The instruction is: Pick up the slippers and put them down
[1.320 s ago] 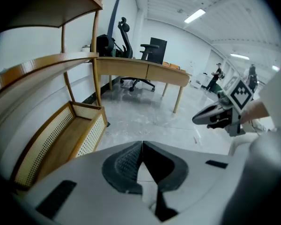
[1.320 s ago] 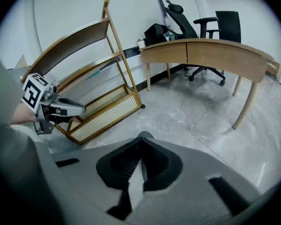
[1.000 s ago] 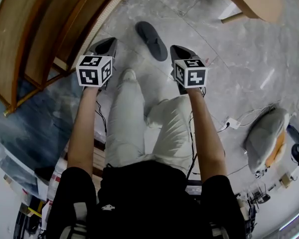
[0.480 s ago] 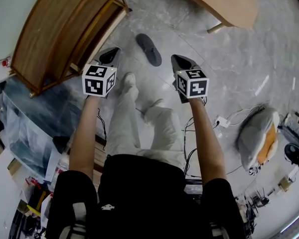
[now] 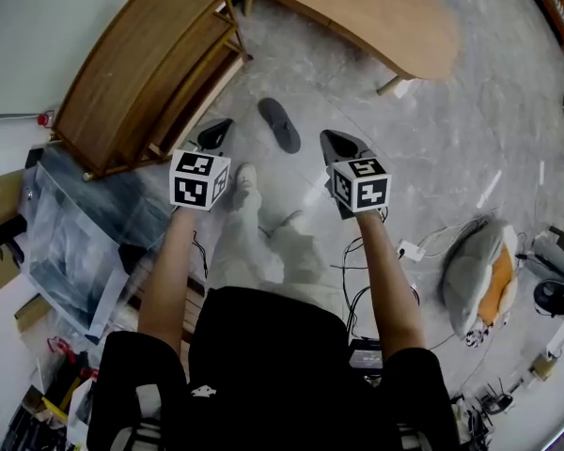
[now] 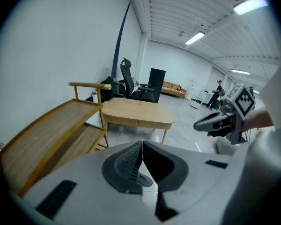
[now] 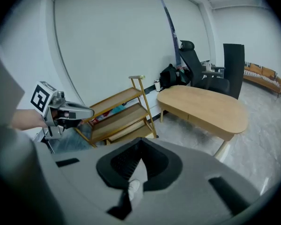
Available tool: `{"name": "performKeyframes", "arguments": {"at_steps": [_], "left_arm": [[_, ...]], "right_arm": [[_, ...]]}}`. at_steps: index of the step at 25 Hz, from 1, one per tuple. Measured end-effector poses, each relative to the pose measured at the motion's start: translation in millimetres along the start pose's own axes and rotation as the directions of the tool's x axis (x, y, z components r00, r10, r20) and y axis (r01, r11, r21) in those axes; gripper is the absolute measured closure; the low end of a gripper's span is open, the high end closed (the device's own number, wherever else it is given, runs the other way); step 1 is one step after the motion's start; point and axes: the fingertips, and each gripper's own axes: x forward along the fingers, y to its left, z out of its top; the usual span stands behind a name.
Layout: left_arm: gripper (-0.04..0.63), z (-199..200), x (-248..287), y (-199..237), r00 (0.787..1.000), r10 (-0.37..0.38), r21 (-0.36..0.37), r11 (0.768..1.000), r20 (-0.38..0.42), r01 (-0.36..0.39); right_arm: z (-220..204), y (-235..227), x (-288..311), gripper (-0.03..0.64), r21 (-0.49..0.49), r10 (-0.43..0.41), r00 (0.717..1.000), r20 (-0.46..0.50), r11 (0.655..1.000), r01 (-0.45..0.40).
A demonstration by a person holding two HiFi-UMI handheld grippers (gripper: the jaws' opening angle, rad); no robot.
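- The left gripper (image 5: pixel 216 132) is held up in the air. Its jaws are shut tight, tip to tip, and nothing is gripped.
- Same deal with the right gripper (image 5: pixel 331 141): the jaws are pressed together and nothing is caught between them.
- Only one dark slipper (image 5: pixel 279 123) can be seen. It's lying flat on the grey stone floor (image 5: pixel 451 111), roughly 1 o'clock from the left gripper and 11 o'clock from the right, and is touched by neither.
- A wooden shelf rack (image 5: pixel 141 73) is seen at 10 o'clock from the slipper, and a wooden table (image 5: pixel 376 17) at 1 o'clock.
- A white shoe (image 5: pixel 244 174) is planted at 7 o'clock from the slipper.
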Motion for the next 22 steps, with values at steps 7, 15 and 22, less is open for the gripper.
{"name": "performKeyframes", "arguments": {"at_steps": [7, 15, 22], "left_arm": [[0.589, 32, -41, -37, 0.997, -0.025, 0.024, 0.999, 0.078, 0.023], [0.589, 48, -73, -68, 0.992, -0.039, 0.066, 0.997, 0.123, 0.031], [0.589, 74, -112, -104, 0.978, -0.049, 0.103, 0.994, 0.202, 0.029]], "right_arm": [[36, 21, -52, 0.617, -0.051, 0.006, 0.997, 0.082, 0.999, -0.002], [65, 42, -98, 0.617, -0.083, -0.021, 0.985, 0.173, 0.996, 0.036], [80, 58, -143, 0.617, -0.126, -0.009, 0.973, 0.231, 0.991, 0.039]]}}
